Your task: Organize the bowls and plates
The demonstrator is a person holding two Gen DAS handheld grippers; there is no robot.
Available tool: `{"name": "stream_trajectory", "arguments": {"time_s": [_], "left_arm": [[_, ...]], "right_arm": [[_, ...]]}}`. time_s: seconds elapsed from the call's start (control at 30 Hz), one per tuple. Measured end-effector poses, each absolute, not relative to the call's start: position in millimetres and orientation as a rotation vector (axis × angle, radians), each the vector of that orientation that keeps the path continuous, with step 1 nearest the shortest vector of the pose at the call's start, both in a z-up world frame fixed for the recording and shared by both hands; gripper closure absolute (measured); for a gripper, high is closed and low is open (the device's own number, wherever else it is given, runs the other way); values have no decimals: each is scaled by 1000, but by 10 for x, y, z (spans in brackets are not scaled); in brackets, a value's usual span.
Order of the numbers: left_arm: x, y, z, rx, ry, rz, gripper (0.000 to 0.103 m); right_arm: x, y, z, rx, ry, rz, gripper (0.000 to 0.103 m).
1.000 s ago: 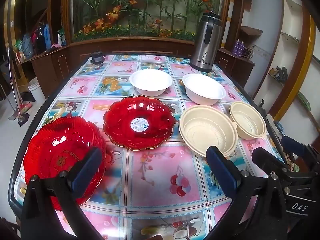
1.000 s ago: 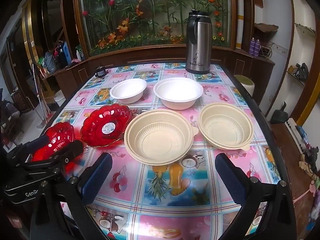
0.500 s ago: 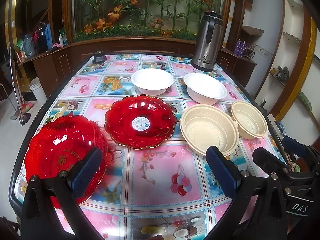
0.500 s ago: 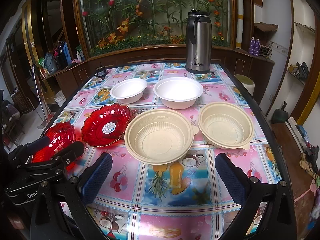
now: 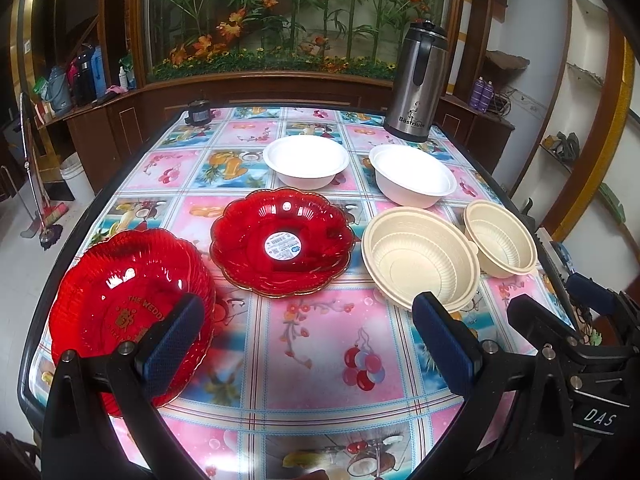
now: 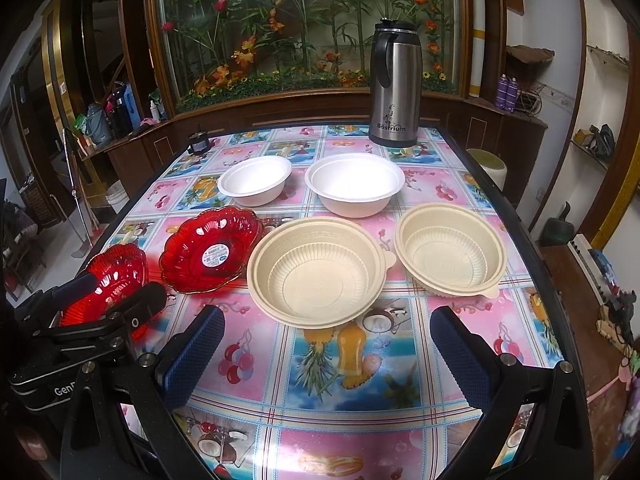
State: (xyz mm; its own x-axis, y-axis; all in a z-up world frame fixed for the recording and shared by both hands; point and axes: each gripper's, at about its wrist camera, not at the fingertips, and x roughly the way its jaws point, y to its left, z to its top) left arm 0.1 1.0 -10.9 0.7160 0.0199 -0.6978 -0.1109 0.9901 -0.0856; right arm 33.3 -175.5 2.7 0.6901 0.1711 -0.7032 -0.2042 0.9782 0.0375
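The left gripper (image 5: pixel 308 336) hangs over the near edge of the table (image 5: pixel 320 364) with its blue-padded fingers spread wide and nothing between them; its left finger (image 5: pixel 172 340) stands in front of a red plate. The right gripper (image 6: pixel 326 352) hangs beside it, also over the near edge, likewise spread wide and empty. Nearest the left gripper, at the near left corner, lies the red plate with gold lettering (image 5: pixel 120 300). Just beyond it toward the middle of the table sits a second red plate with a round sticker (image 5: pixel 282 240) in its centre. To the right of that plate stand two cream bowls with ribbed walls: the larger cream bowl (image 6: pixel 316 270) near the middle and the smaller cream bowl (image 6: pixel 450 248) by the right edge, their rims close together. Farther back, two white bowls sit side by side but apart, the left white bowl (image 6: pixel 256 180) and the right white bowl (image 6: pixel 354 186). At the far right corner stands a steel jug (image 6: pixel 395 84) with a black handle, and a small dark object (image 6: pixel 199 143) rests at the far left corner.
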Motion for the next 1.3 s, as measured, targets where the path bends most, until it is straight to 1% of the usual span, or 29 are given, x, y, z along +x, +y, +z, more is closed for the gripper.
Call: {"name": "stream_trajectory", "arguments": {"time_s": [1.3], "left_arm": [[-4, 8, -122, -122, 772, 78, 0]], "right_arm": [[345, -1770, 46, -48, 780, 208, 0]]}}
